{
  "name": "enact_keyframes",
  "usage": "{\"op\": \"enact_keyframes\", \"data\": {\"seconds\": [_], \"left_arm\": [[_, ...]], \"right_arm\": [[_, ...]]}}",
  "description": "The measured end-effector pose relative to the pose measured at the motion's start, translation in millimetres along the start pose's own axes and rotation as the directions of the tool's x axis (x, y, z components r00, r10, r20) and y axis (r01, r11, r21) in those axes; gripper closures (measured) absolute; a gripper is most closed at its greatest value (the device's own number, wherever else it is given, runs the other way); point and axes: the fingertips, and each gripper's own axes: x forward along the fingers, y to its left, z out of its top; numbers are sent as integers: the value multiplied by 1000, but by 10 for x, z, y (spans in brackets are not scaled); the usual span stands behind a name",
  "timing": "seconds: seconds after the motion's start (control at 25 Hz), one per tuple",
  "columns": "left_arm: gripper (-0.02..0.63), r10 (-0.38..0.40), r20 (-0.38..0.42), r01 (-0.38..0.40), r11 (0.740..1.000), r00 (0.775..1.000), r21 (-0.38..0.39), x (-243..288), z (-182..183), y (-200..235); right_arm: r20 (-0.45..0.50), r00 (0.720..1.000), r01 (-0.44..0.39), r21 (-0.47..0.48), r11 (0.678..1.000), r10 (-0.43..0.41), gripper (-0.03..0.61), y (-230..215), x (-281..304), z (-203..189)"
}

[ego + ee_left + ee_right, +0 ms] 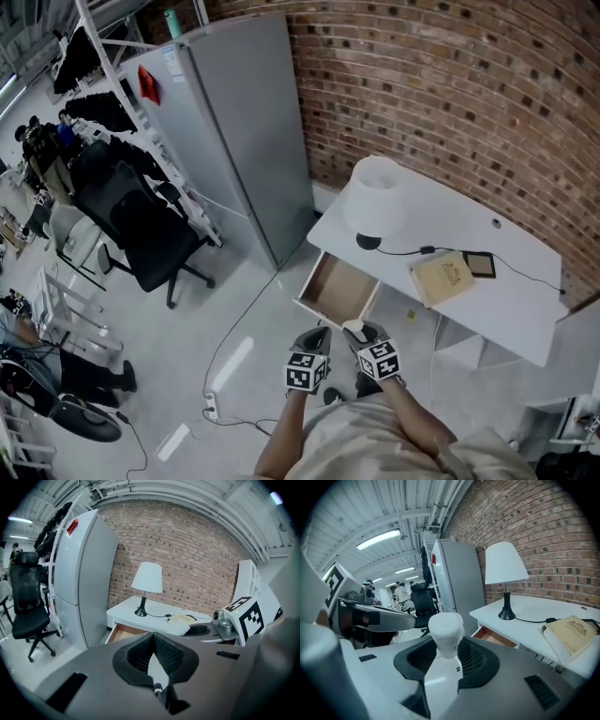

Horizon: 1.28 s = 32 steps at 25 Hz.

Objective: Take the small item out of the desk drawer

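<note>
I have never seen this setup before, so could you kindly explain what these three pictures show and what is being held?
No robot: a person holds a two-jaw gripper in each hand. One picture is from a head camera looking down; the others ride on the grippers. The white desk carries a lamp, a tan book and a small dark device; its drawer stands open. The right gripper clamps a small white item; the left gripper is shut, empty.

The small item [446, 631], a white, rounded, soft-looking lump, is clamped upright between the jaws of the right gripper [448, 660], its top standing out past the jaw tips. The desk drawer [336, 289], brown inside, is pulled open just ahead of that gripper.
</note>
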Motion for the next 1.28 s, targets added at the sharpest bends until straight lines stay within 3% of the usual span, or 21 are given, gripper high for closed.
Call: {"op": "enact_keyframes", "data": {"seconds": [1.28], "left_arm": [[597, -21, -36, 22, 999, 999, 24, 28, -100, -85]], "right_arm": [[13, 1000, 12, 21, 1000, -12, 416, -79, -12, -4]]}}
